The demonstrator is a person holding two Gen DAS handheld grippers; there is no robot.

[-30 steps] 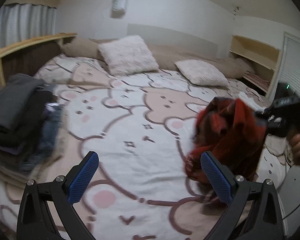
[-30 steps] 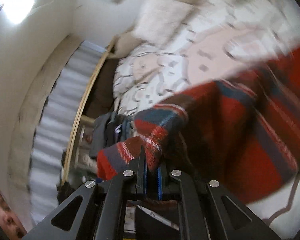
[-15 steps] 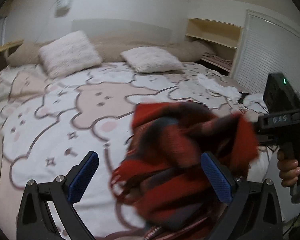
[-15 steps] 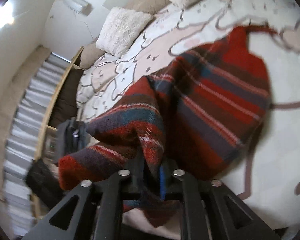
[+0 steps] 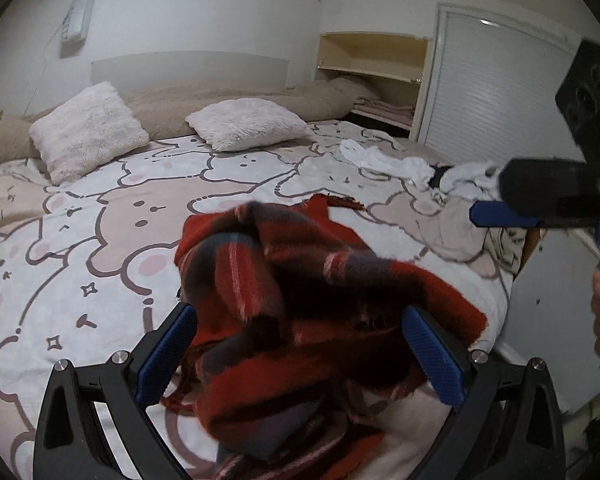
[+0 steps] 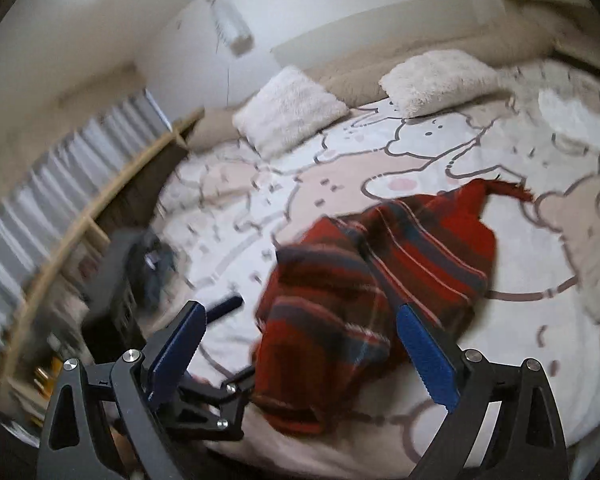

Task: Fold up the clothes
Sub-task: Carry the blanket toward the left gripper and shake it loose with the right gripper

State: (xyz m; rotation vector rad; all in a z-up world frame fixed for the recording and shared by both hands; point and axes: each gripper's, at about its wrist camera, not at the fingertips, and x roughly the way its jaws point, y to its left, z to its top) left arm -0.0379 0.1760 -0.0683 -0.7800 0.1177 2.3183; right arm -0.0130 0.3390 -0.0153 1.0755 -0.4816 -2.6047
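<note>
A red plaid garment (image 5: pixel 300 312) lies crumpled on the bear-print bedsheet (image 5: pixel 100 240), near the bed's front edge. It also shows in the right wrist view (image 6: pixel 364 280). My left gripper (image 5: pixel 300 356) is open, its blue pads on either side of the heap, with nothing held. My right gripper (image 6: pixel 300 356) is open and empty above the garment. From the left wrist view the right gripper (image 5: pixel 540 208) hangs at the right, over the bed's edge. The left gripper's fingers (image 6: pixel 220 392) show low in the right wrist view.
Two fluffy white pillows (image 5: pixel 88 128) (image 5: pixel 248 122) and a beige bolster (image 5: pixel 240 100) lie at the bed's head. Loose white clothes (image 5: pixel 400 164) lie at the right. A dark clothes pile (image 6: pixel 140 264) sits at the bed's left. A shelf (image 5: pixel 372 80) stands beyond.
My right gripper opened and let go of the plaid garment, which dropped onto the bed. My left gripper moved right, and the heap now lies between its open fingers.
</note>
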